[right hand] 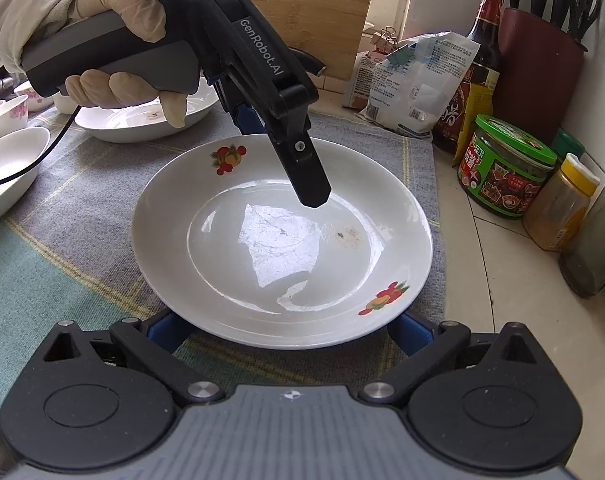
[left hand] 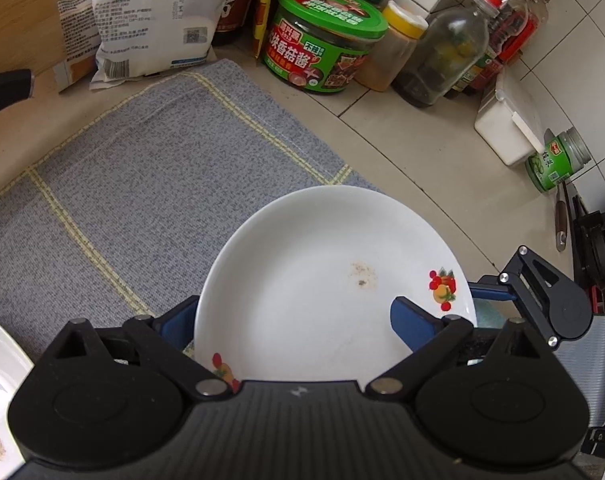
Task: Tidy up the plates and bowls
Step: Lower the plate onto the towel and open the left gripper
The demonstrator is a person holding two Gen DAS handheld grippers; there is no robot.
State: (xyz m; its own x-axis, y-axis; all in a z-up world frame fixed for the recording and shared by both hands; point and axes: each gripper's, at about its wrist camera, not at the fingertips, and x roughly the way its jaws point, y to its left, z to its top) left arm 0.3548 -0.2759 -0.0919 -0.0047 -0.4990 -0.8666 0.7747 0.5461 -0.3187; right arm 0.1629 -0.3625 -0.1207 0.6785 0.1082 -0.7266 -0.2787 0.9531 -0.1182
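A white plate with fruit decals [right hand: 282,240] lies on the grey checked mat [right hand: 82,216]; it also shows in the left wrist view [left hand: 326,280]. My left gripper [left hand: 294,320] is open, one finger [right hand: 302,168] over the plate's inside and the other hidden behind its far rim. My right gripper [right hand: 286,328] is open, its blue pads on either side of the plate's near rim, under the edge. It also shows at the right of the left wrist view [left hand: 542,292]. Another plate [right hand: 142,118] and small bowls [right hand: 6,160] sit at the back left.
Jars and bottles crowd the counter to the right: a green-lidded sauce jar [right hand: 506,168], a yellow-lidded jar [right hand: 562,208], a soy bottle [right hand: 474,72], a knife block [right hand: 538,76]. Food bags [right hand: 414,84] stand behind the mat. A white box [left hand: 506,124] stands by the tiled wall.
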